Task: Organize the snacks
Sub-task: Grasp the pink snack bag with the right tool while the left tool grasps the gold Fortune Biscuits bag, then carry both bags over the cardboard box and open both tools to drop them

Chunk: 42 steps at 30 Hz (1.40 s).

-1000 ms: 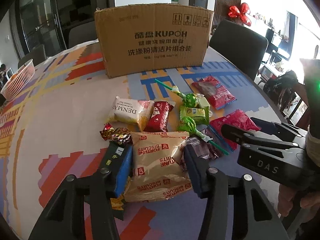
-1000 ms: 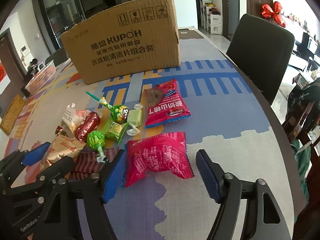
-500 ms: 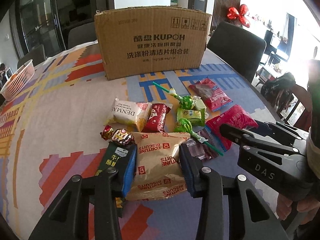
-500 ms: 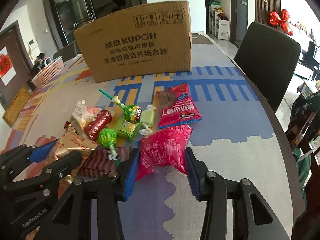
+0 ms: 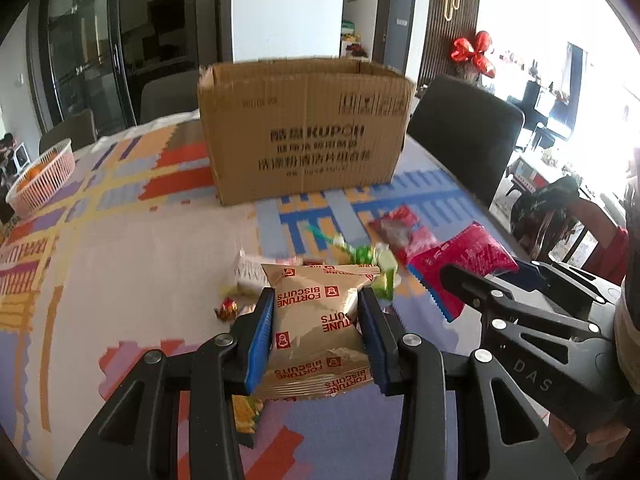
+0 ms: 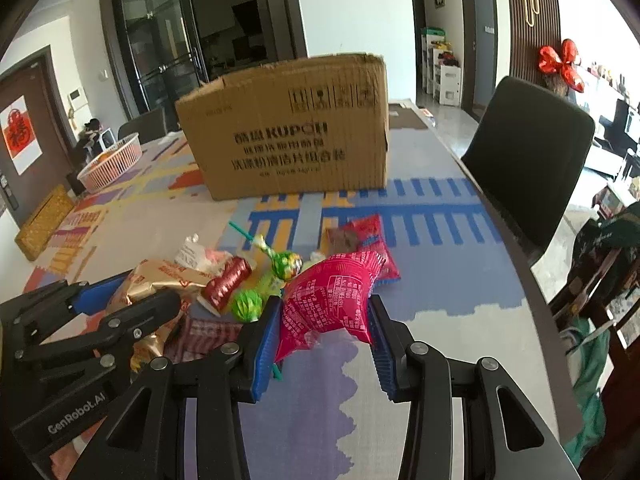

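Snacks: tan puffy foil biscuit packet (image 5: pixel 316 332) pinched mid-body by left gripper (image 5: pixel 318 340); pink crinkly pouch (image 6: pixel 326 304) by right gripper (image 6: pixel 324 344). Both look light, soft, slippery; squeeze gently, away from seams.

We are in a home, in its dining area. Our worktop (image 5: pixel 120 248) wears a bright patterned cloth, with dark upholstered chairs (image 6: pixel 532 160) drawn up to it. Behind stand glass-panelled doors (image 6: pixel 168 48), a red paper decoration (image 6: pixel 18 134) on a brown door, red foil balloons (image 6: pixel 560 64) on a slatted wall, and a pink basket (image 5: pixel 44 178) of fruit.
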Each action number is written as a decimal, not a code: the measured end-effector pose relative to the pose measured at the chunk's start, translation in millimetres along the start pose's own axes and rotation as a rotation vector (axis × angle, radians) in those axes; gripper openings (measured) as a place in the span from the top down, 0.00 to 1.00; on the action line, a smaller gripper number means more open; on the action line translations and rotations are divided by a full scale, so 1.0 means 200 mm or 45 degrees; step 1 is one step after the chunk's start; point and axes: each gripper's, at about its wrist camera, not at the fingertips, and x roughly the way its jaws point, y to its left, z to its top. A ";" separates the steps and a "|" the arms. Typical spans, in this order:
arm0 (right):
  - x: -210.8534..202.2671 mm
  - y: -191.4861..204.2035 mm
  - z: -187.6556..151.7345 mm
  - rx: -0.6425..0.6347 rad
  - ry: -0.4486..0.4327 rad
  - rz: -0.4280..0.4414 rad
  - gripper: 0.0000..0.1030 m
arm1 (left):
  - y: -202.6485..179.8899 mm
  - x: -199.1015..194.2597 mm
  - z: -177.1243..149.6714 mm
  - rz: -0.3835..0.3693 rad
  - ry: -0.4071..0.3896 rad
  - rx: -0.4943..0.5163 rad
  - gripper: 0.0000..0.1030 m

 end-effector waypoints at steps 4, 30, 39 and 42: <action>-0.04 0.00 0.08 -0.019 -0.045 -0.007 0.58 | 0.00 -0.05 0.12 0.015 -0.067 0.030 0.60; -0.06 0.05 0.85 -0.111 -0.237 0.006 0.58 | 0.19 0.02 0.87 0.079 -0.145 0.075 0.60; 0.09 0.03 1.05 -0.108 -0.169 0.007 0.58 | 0.25 0.13 1.03 0.087 -0.089 0.078 0.60; 0.14 0.03 1.08 -0.121 -0.146 0.008 0.58 | 0.27 0.18 1.06 0.092 -0.066 0.068 0.60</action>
